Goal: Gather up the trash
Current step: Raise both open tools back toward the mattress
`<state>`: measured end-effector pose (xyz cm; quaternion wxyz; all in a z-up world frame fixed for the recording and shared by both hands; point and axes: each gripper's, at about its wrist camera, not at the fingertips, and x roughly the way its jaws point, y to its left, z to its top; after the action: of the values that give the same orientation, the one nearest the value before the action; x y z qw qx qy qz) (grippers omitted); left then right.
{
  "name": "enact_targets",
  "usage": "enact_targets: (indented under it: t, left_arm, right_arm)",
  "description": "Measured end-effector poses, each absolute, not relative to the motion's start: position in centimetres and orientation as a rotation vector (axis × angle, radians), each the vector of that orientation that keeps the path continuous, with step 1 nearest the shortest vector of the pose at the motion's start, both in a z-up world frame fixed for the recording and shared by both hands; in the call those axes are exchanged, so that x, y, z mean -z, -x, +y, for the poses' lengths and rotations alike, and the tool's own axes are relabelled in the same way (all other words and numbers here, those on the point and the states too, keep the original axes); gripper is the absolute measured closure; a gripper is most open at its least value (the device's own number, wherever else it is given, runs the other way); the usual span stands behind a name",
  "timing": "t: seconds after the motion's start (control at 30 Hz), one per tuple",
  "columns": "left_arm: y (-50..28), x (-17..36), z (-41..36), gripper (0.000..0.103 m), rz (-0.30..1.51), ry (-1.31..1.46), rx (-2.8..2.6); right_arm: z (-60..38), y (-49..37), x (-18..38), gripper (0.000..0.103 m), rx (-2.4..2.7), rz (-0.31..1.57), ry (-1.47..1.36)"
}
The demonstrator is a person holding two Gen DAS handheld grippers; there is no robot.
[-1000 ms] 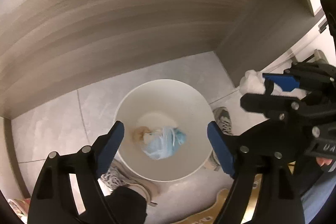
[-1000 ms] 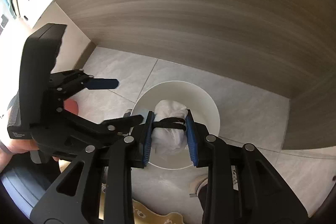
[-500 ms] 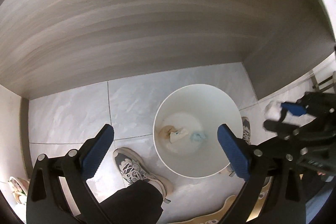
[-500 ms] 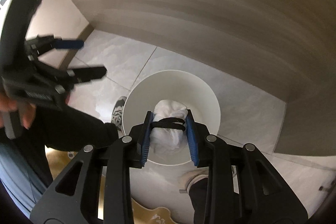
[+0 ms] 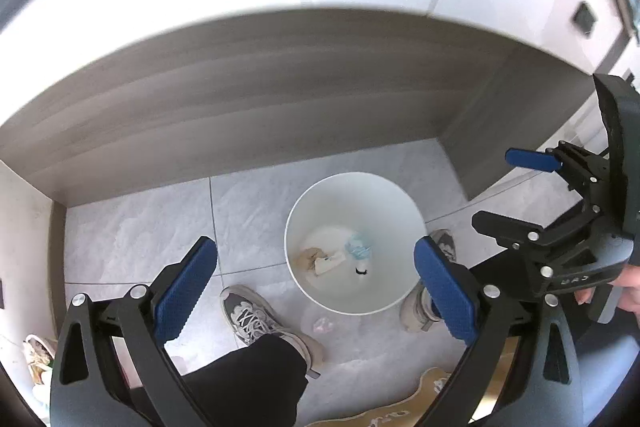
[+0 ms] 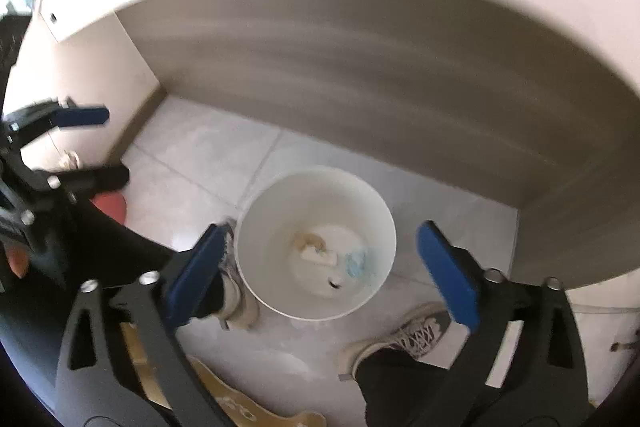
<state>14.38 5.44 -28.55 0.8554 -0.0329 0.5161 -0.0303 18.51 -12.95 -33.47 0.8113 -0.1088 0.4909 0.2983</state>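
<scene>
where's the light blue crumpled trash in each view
Left wrist view: the light blue crumpled trash lies on the bottom of the round white plastic bin, right of picture centre.
Right wrist view: the same piece lies low and right on the bin's floor.
Shared landmark: the small black item beside it.

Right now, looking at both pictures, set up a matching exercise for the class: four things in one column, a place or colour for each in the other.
Things:
1. bin
2. blue crumpled wrapper
3. grey sneaker
4. left tongs

Descriptions:
A. open and empty
B. white, standing on the tiled floor
C. on the floor beside the bin
D. lying at the bottom of the bin

Pairs: 1-B, 2-D, 3-C, 4-A
</scene>
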Motion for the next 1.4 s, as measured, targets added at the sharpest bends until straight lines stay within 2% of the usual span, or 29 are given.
enact_targets:
  t: [0.33,0.6,0.87,1.17,1.4]
  left_arm:
    - [-10.8,19.2,3.4,0.006,0.922,0.004,0.090]
    - [-11.8,10.7,2.2,0.006,0.773,-0.018,0.072]
    - [-15.6,3.8,3.2,0.006,0.683,-0.016,0.039]
    - [-22.6,1.8,5.0,0.006,0.681,0.034,0.040]
    - [-29.9,2.5,7.1,0.006,0.711,0.051,0.021]
  right_arm:
    - [-17.2,-13.5,22.9,0.005,-0.651,0.846,0.127]
    - [-18.4,-12.9,12.7,0.005,-0.643,0.664,0.103]
    - [-18.5,-14.8,7.9,0.005,-0.609,0.606,0.117]
    - [-16.1,-20.1,5.2,0.005,-0.616,0.587,0.096]
    - [-15.0,-24.4,5.2,0.005,-0.628,0.594,0.074]
